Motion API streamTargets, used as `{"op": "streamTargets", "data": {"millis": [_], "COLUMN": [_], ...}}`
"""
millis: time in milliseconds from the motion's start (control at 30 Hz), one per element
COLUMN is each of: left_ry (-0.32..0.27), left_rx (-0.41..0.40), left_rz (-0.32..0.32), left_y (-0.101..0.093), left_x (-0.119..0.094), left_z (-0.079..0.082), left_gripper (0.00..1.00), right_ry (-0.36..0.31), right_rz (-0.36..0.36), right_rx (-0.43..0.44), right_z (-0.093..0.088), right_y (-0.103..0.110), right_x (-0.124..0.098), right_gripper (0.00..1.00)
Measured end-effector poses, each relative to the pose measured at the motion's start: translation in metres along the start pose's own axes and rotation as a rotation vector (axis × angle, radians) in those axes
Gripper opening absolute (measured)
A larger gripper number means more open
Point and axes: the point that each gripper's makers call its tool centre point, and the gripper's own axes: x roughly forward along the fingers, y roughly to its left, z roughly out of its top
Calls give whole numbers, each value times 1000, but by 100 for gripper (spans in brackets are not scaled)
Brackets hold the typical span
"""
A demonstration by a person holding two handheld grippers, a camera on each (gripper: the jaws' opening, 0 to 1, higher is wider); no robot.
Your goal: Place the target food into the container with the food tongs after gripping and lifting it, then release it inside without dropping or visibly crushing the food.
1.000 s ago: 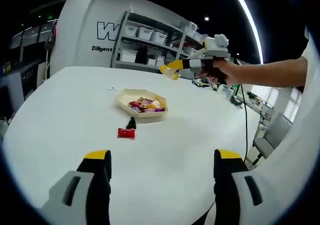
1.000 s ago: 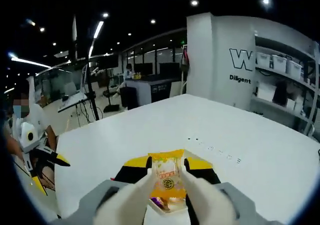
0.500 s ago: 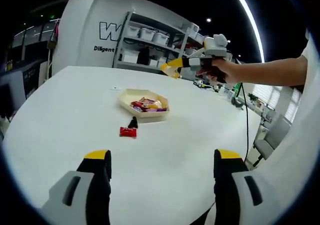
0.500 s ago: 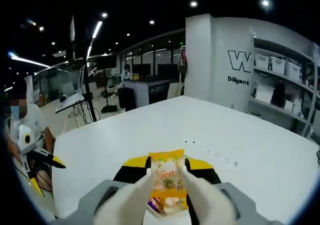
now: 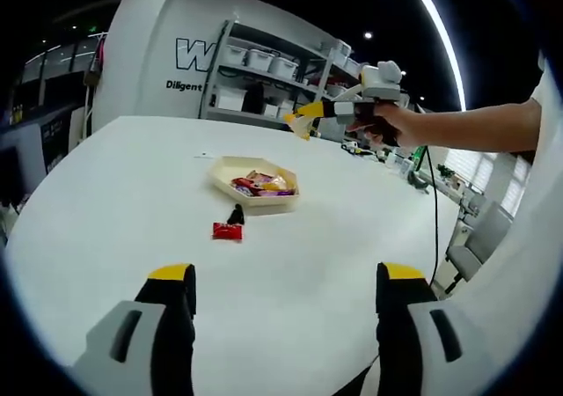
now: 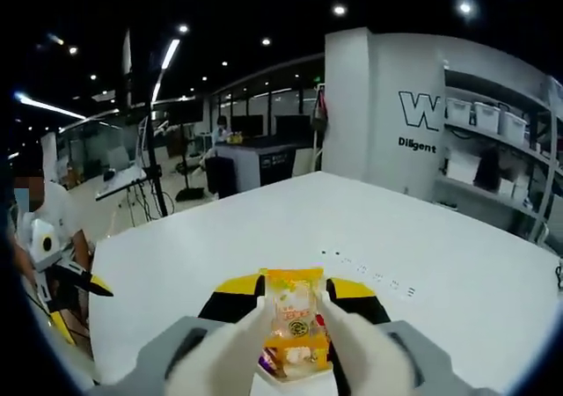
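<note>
- Right gripper view: your right gripper (image 6: 295,312) is clamped on the orange snack packet (image 6: 295,319), lifted off the white table (image 6: 440,264).
- Your left gripper (image 5: 286,304) hangs spread, holding nothing.
- Left to do: carry the packet into the beige tray (image 5: 224,169) and let go gently.

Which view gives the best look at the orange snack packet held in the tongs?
The right gripper view: the orange snack packet sits close up, pinched between the white tongs. In the left gripper view it is a small yellow speck at the right gripper.
</note>
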Motion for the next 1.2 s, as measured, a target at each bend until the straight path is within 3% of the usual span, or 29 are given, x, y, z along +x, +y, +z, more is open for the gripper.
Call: {"op": "streamTargets", "data": {"millis": [800, 1200], "left_ry": [1, 9], "left_rx": [0, 3], "left_rz": [1, 5], "left_y": [2, 4], "left_x": [-3, -9], "left_z": [-2, -5], "left_gripper": [83, 83], "right_ry": [24, 72], "right_rz": [10, 33], "right_rx": [5, 53], "right_z": [-10, -47], "right_y": [11, 26], "right_x": [3, -1], "right_gripper": [22, 22]}}
